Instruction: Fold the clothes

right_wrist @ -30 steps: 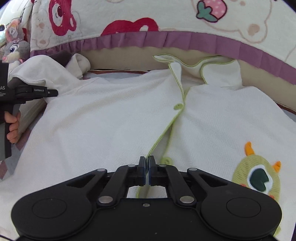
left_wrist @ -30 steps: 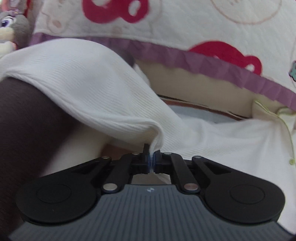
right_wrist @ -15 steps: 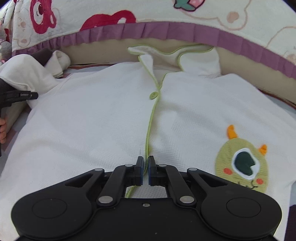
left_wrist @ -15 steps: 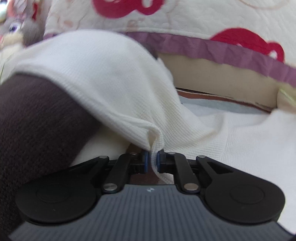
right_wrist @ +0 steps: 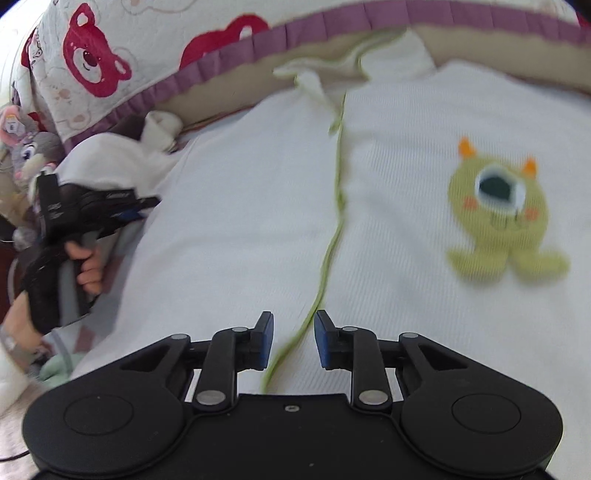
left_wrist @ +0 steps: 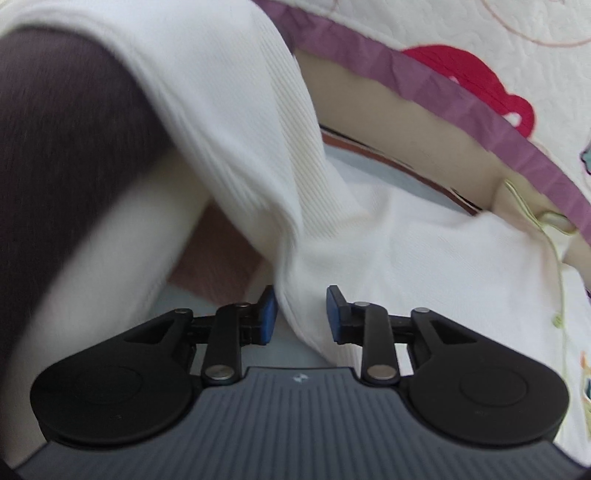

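Mostly flat, then, with one raised side:

Garment: the white cardigan [right_wrist: 240,221] lies front-up across the bed, spread wide, collar [right_wrist: 317,74] toward the headboard side; it is not folded over itself in either view.

Sleeve: one sleeve [left_wrist: 240,129] rises in a thick draped roll on my left (a dark brown cloth [left_wrist: 55,129] sits under or inside it, I cannot tell which). I judge it is lifted so it can be brought across the body.

Left gripper: my left gripper [left_wrist: 301,315] has its blue pads apart, with the sleeve's edge hanging between them; the pads do not pinch it.

Right gripper: my right gripper [right_wrist: 291,341] is also spread, straddling the green-piped placket [right_wrist: 334,221] near the hem, low over the cloth, probably to hold the front steady.

Fabric: fine ribbed knit, soft and limp; it sags into rounded folds, so it should slide off loose pads easily.

Trim: thin lime-green piping runs down the front, and a one-eyed green monster patch [right_wrist: 496,218] with orange horns sits on the chest, flat and felt-like.

Around: a quilted bedspread [right_wrist: 110,55] with red bear prints and a pleated purple border [right_wrist: 332,27] lies behind the collar; a grey plush rabbit [right_wrist: 29,147] sits at the far left.
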